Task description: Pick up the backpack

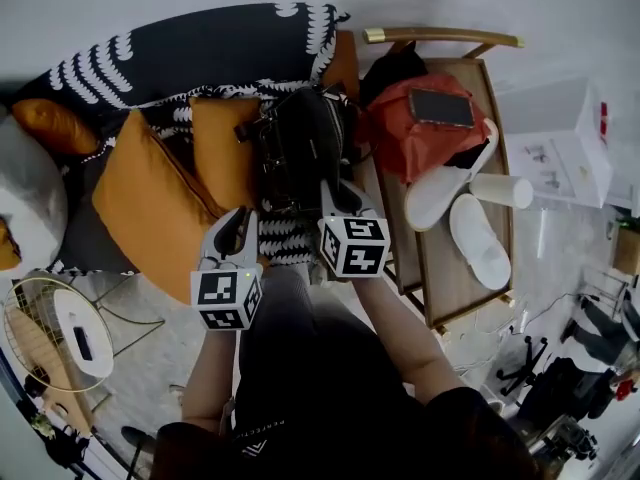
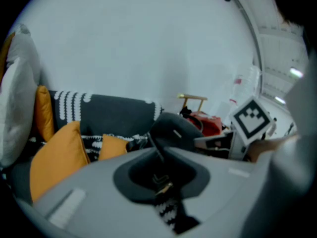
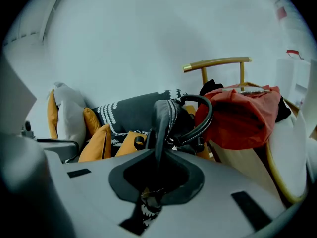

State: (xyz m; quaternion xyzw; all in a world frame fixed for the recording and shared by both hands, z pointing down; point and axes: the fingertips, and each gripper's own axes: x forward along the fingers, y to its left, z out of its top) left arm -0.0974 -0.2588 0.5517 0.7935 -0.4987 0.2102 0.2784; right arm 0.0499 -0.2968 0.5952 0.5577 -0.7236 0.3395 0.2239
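A black backpack lies on the sofa between orange cushions. It fills the middle of the left gripper view and the right gripper view. My left gripper is at its near left side, and its jaws are shut on a thin black strap. My right gripper is at the bag's near right side. It is shut on a wider black strap with white stitching that runs up to the bag's top. A looped carry handle arches to the right of that strap.
Orange cushions and a black-and-white patterned throw cover the sofa. A white cushion lies at far left. To the right, a wooden bench carries a red bag, a phone and white slippers. A wire side table stands at lower left.
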